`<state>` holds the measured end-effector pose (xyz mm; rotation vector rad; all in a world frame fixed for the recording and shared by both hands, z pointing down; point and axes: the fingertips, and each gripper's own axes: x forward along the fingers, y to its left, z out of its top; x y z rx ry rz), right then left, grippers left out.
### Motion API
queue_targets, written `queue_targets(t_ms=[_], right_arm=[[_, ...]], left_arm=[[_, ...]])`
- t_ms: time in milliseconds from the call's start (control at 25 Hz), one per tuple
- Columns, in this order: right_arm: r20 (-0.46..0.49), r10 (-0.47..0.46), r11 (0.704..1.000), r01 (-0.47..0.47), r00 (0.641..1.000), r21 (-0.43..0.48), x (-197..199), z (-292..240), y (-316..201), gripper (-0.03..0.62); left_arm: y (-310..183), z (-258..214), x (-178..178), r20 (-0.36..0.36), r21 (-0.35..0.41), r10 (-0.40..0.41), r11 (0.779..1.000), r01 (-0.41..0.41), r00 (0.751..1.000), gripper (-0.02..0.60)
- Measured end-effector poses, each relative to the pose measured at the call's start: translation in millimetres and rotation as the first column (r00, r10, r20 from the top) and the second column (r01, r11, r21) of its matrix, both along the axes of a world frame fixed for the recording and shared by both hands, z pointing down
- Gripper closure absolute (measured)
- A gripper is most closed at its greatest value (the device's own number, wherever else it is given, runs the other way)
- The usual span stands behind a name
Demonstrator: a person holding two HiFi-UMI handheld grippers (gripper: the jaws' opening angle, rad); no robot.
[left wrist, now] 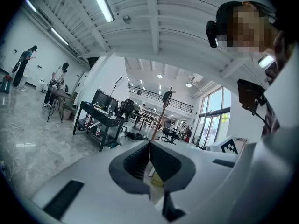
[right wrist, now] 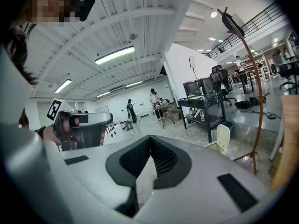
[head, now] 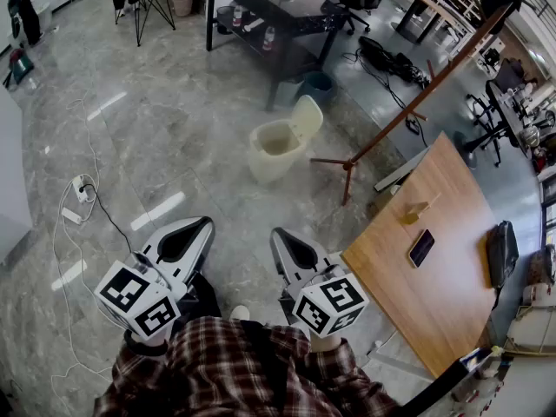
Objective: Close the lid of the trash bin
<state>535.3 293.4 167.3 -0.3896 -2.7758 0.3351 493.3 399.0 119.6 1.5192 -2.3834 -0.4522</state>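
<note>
**Q:** Where is the trash bin, and how does its lid stand?

**A:** The trash bin (head: 274,152) stands on the floor (head: 174,129), toward its far side, just in front of the dark desk (head: 269,11). Its lid (head: 306,117) is raised upright, leaving the opening exposed.

**Q:** And the grippers?

**A:** The left gripper (head: 205,222) and right gripper (head: 275,234) are both clenched on nothing, well apart from the bin. By this showing, no step is done: the approach and the lowering of the lid both remain.

Cream trash bin (head: 266,165); red plaid shirt (head: 252,367); grey marbled floor (head: 174,120).
</note>
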Motion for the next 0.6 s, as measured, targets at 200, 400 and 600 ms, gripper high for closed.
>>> queue_targets(t_ms=[200, 400, 600], right_arm=[[-0.008, 0.002, 1.000, -0.002, 1.000, 0.009, -70.6, 5.3, 18.9, 0.581], [-0.004, 0.018, 1.000, -0.018, 1.000, 0.006, -152.6, 8.1, 41.2, 0.580], [-0.015, 0.040, 0.999, -0.040, 0.999, 0.013, -221.7, 13.9, 60.9, 0.581]], left_arm=[[20.3, 5.1, -74.0, -0.033, 0.016, -0.011, 1.000, 0.012, 0.999, 0.569], [45.6, 7.3, -154.1, -0.019, 0.006, 0.004, 1.000, -0.004, 1.000, 0.569], [72.3, 12.5, -219.6, -0.025, -0.014, 0.021, 1.000, -0.022, 0.999, 0.569]])
